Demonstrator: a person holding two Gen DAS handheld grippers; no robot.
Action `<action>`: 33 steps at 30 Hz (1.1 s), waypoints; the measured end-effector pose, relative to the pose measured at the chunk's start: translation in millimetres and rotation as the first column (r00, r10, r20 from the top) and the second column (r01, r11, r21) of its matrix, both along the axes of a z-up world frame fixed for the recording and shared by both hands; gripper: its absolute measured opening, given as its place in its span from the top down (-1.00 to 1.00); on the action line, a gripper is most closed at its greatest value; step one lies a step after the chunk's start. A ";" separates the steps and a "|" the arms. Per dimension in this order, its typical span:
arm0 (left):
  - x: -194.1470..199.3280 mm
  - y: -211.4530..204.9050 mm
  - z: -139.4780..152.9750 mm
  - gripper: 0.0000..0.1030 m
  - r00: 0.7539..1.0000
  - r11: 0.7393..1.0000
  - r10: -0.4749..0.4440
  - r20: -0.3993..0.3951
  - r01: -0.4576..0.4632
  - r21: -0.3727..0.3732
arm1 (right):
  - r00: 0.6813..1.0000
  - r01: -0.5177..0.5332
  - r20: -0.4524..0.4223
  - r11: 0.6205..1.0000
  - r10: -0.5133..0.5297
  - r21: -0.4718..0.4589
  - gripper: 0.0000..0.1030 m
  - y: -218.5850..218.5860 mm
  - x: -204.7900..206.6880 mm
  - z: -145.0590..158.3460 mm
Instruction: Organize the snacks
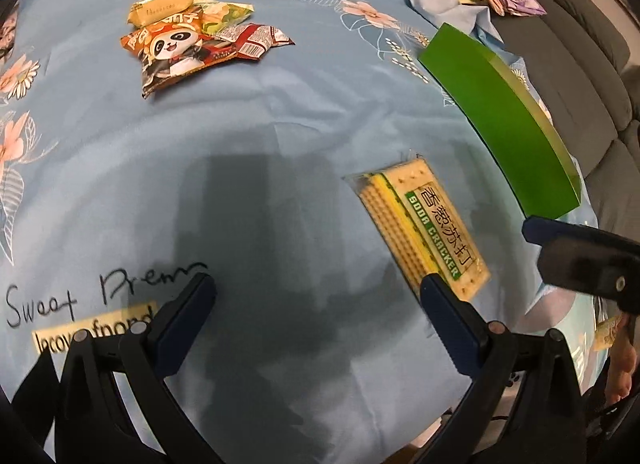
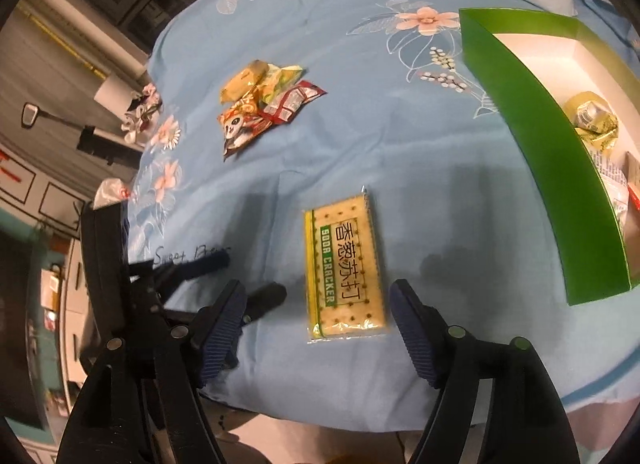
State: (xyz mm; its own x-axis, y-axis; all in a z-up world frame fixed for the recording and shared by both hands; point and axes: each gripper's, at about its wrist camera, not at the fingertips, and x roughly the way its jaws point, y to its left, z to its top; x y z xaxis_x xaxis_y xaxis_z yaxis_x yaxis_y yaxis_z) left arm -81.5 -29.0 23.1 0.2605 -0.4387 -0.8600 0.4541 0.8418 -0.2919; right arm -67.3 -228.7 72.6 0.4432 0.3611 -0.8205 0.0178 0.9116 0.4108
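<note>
Green box (image 2: 548,167) sits off to my right claw's (image 2: 316,324) right, a few snacks already inside. Soda cracker pack (image 2: 344,264) lies flat just ahead between its wide-open, empty fingers, so I'd drop straight down and pinch the long edges. Left claw (image 1: 316,284) is gaping and empty too.

The soda cracker pack (image 2: 345,264) wears clear glossy plastic film. Beyond it, the snack pile (image 2: 264,99) looks shiny foil. Beside it, smooth matt green cardboard box (image 2: 548,167); beneath, soft creased cloth sheet (image 2: 400,143).
</note>
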 end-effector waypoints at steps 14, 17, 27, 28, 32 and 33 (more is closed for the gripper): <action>-36.6 -44.3 -2.7 -0.96 0.997 0.999 -0.006 0.076 0.010 -0.050 | 0.991 -0.106 -0.100 0.978 0.089 -0.181 -0.46 16.8 63.9 -23.5; -35.8 -47.3 -4.7 -0.92 0.995 0.998 0.003 0.103 0.003 -0.059 | 0.985 -0.143 -0.126 0.974 0.122 -0.175 -0.44 22.2 70.6 -36.7; -21.3 -46.0 -3.3 0.18 0.999 0.977 -0.030 -0.011 0.026 -0.211 | 0.990 -0.138 -0.067 0.970 0.127 -0.200 -0.05 26.1 60.3 -46.7; -21.6 -47.3 -2.6 0.19 1.000 0.976 -0.030 -0.008 0.027 -0.215 | 0.991 -0.129 -0.059 0.973 0.120 -0.190 -0.05 24.4 59.4 -46.0; -25.4 -45.1 0.2 0.37 0.999 0.970 -0.045 -0.007 0.043 -0.238 | 0.993 -0.114 -0.034 0.979 0.110 -0.166 -0.04 18.4 55.3 -40.9; -23.8 -43.7 1.8 0.49 0.998 0.966 -0.055 -0.018 0.048 -0.254 | 0.995 -0.104 -0.031 0.980 0.100 -0.167 -0.03 15.8 54.2 -39.3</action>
State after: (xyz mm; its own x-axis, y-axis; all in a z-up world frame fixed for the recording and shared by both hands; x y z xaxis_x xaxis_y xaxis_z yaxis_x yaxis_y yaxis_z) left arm -105.3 -72.7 24.9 0.2123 -0.6554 -0.7248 0.4851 0.7146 -0.5041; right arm -13.0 -212.8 33.3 0.3924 0.2591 -0.8825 -0.0713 0.9652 0.2516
